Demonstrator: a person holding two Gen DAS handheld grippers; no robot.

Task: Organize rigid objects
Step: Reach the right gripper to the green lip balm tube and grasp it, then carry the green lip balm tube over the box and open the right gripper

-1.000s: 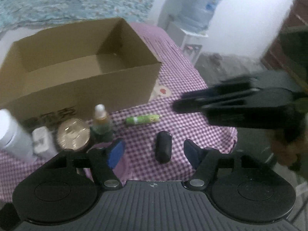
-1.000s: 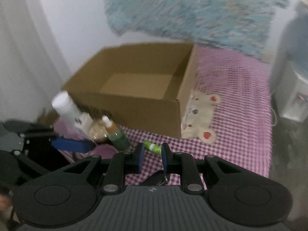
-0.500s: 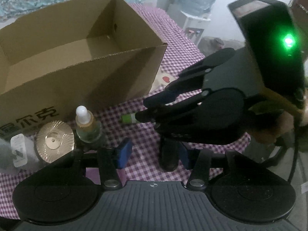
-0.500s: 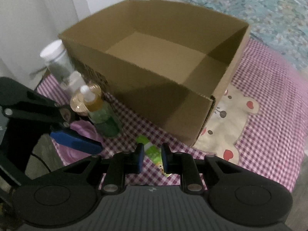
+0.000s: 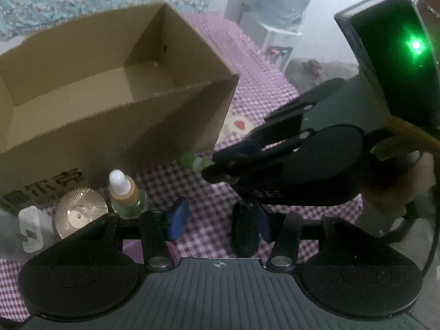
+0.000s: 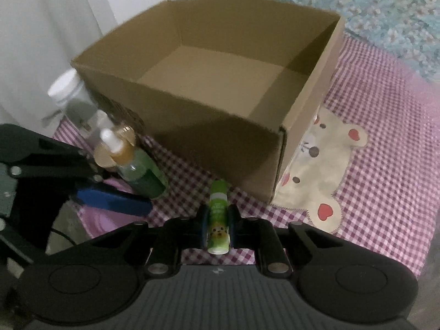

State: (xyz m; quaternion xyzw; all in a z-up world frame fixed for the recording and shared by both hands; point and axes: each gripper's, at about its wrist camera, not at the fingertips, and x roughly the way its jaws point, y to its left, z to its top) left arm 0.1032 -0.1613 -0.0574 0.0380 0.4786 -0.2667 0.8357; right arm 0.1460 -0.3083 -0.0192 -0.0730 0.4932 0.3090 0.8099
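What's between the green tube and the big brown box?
Nothing: bare checked cloth lies between the green tube and the box, seen in the right wrist view.

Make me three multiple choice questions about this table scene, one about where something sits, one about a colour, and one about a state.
1. Where does the dropper bottle stand?
A. Inside the cardboard box
B. On the checked cloth in front of the box
C. On the bear patch

2. What colour is the small tube between the right gripper's jaws?
A. Green and white
B. Red
C. Black

3. What state is the cardboard box in?
A. Taped shut
B. Open with bottles inside
C. Open with nothing visible inside

Answers:
1. B, the right wrist view shows it upright on the cloth by the box's front wall.
2. A, its label is green with a white band.
3. C, the top is open and only bare cardboard floor shows.
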